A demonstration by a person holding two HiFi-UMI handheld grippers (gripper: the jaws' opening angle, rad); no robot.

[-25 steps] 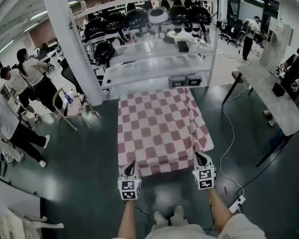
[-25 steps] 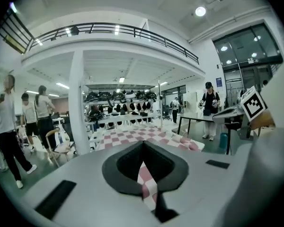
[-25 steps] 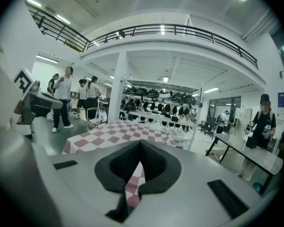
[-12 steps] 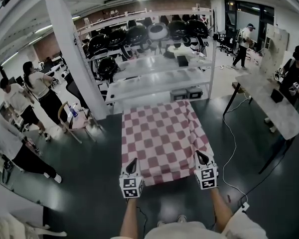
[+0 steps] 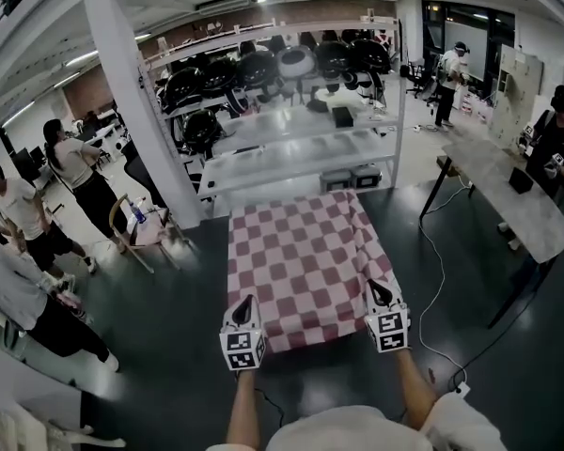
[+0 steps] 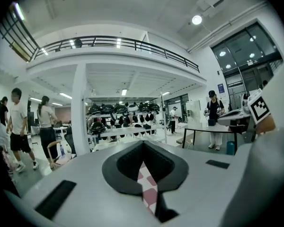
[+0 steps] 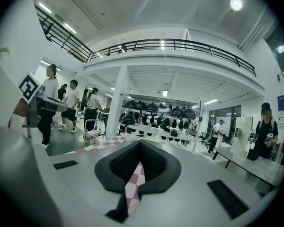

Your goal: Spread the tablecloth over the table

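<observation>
dev1: Left gripper [image 5: 245, 303] and right gripper [image 5: 377, 290] have been raised slightly since the earlier frame, and the near hem of the tablecloth [image 5: 305, 247] has been lifted with them. People [image 5: 23, 242] at the left have shifted too.

dev2: Grip state?

dev1: Left fingers [image 6: 120, 167] are closed tight, with a strip of checked cloth pinched between them at the near left corner. Same on the right: fingers clamped on the near right corner.

dev2: Cloth position?

dev1: It is laid over the surface ahead, which is fully hidden under it. Pink-and-white checks. Far edge is seen just short of the shelving rack [image 5: 301, 130]. Folds are seen along the right side, where it is draped down. Near edge is held stretched between the two grippers, roughly level.

dev2: Surroundings?

dev1: Dark floor [image 5: 169, 346] is seen all round. A long pale table [image 5: 508, 191] is set well apart at the right.
</observation>
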